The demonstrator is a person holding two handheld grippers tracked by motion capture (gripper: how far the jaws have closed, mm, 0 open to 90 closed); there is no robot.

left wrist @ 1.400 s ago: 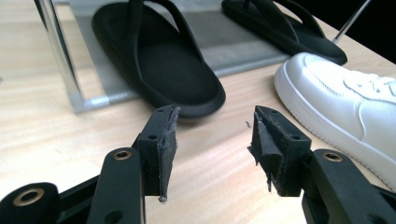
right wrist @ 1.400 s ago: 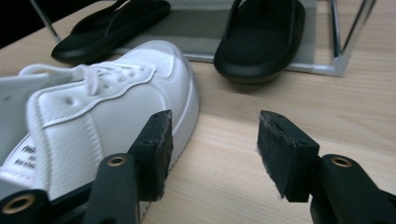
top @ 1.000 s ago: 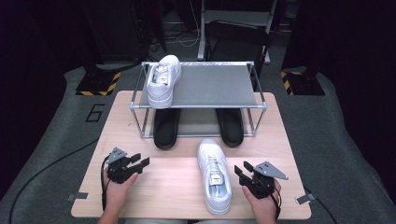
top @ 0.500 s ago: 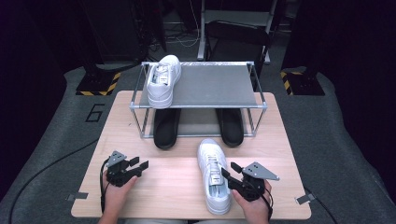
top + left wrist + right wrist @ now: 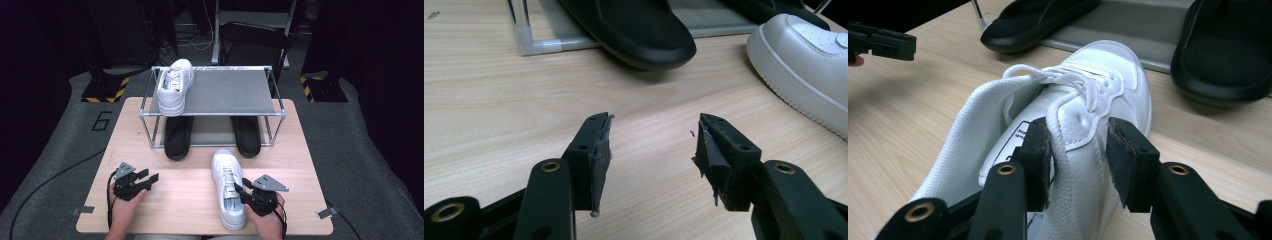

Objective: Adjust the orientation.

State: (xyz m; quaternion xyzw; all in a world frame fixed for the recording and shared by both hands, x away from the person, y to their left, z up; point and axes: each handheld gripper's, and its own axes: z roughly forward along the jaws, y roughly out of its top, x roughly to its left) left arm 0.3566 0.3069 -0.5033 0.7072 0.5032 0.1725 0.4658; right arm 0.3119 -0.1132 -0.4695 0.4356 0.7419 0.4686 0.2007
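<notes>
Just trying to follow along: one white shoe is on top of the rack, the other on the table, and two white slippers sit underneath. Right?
Nearly. The two slippers under the rack are black, not white, as the high view shows. One white shoe is on top of the rack, the other on the table.

Sneaker (image 5: 227, 187) on table (image 5: 185, 195), before rack (image 5: 212, 112); second sneaker (image 5: 175, 86) atop rack.

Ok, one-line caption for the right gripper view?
Right gripper straddling the white sneaker's collar wall, jaws just closing in, black slippers behind.
</notes>
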